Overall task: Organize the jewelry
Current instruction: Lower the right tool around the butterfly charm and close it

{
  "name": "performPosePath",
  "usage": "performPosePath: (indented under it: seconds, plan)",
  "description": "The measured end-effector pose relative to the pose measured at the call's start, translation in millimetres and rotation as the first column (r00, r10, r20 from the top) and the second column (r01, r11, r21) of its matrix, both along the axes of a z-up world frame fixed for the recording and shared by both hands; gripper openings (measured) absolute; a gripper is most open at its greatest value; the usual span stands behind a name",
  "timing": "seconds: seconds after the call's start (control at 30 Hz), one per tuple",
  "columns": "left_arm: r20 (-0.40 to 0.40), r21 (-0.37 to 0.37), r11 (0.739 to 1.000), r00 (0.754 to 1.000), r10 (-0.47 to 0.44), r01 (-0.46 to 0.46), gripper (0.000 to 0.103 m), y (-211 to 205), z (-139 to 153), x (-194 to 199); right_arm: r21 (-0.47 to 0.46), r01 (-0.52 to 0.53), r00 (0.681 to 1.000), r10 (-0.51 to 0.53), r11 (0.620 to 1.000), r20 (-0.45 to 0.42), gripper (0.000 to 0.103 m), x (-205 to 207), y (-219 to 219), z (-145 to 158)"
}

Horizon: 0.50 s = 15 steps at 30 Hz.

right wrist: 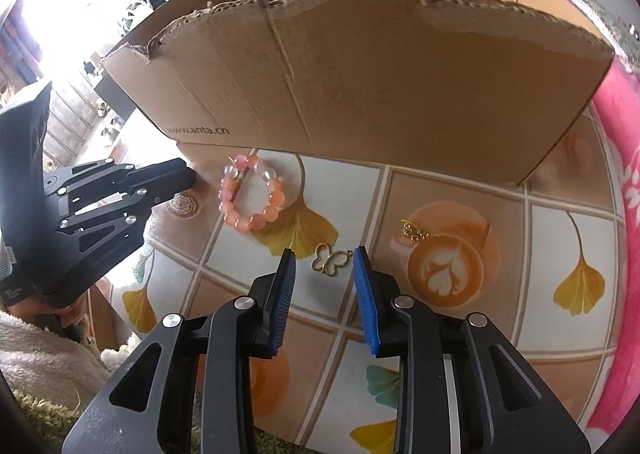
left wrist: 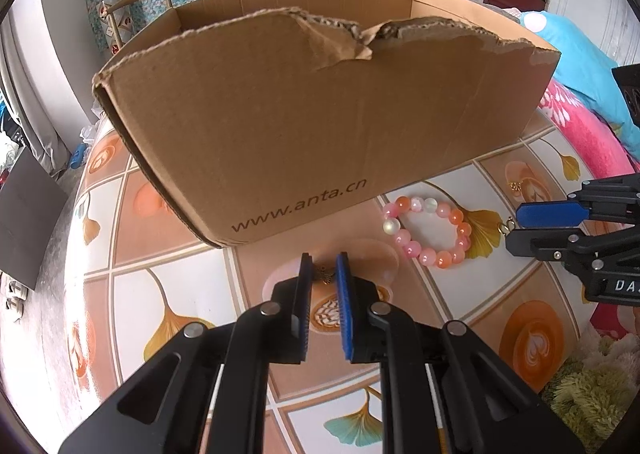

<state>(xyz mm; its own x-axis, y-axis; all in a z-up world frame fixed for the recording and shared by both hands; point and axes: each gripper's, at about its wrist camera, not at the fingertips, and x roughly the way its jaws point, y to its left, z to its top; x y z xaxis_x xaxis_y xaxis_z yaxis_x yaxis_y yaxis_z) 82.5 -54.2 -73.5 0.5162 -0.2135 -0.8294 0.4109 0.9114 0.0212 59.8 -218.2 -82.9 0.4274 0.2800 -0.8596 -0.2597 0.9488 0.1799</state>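
Left wrist view: left gripper (left wrist: pixel 324 270) narrowed onto a small bronze charm (left wrist: pixel 323 274), pads look to be pinching it just in front of the cardboard box (left wrist: pixel 320 125). Right gripper (right wrist: pixel 324 266) spread wide, gold butterfly pendant (right wrist: pixel 331 260) between its fingertips, ungrasped. Bead bracelet (right wrist: pixel 250 193) and gold earring (right wrist: pixel 414 232) lie on the tablecloth (right wrist: pixel 560 221). Likely pickup phase; next: lift charm over torn box rim, close right on butterfly
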Motion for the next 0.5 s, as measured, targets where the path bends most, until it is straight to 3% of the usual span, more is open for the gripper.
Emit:
performPosePath:
  seconds: [0.5]
  plan:
    - [-0.001, -0.002, 1.0, 1.0, 0.0, 0.0, 0.012, 0, 0, 0, -0.143, -0.025, 0.996, 0.037, 0.989, 0.085, 0.018, -16, 38, -6]
